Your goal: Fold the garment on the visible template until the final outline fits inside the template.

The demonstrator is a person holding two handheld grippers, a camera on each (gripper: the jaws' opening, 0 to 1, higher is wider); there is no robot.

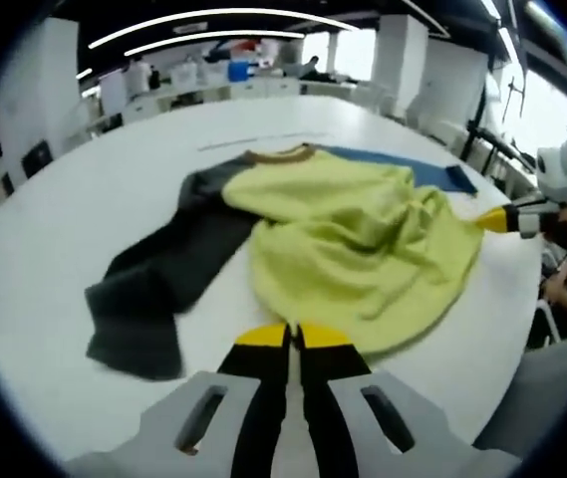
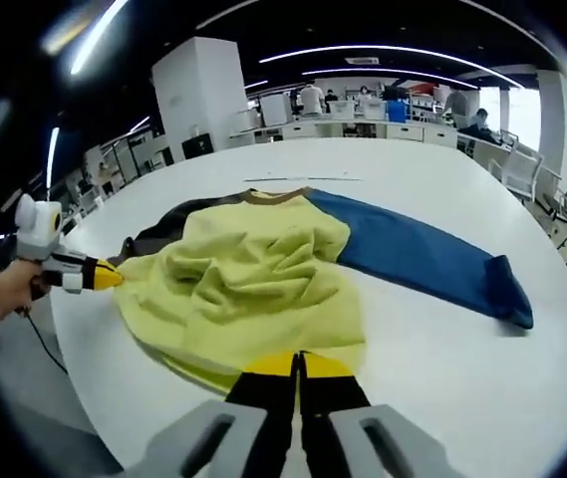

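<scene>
Two grippers have their fingers pressed together at the yellow garment's near hem, whether pinching cloth you cannot tell; it lies crumpled mid-desk, blue sleeve and grey sleeve spread, likely readying a fold.

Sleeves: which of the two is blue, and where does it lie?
The blue sleeve stretches out flat from the yellow body on the side of the right claw. The other, dark grey sleeve lies on the side of the left claw.
</scene>
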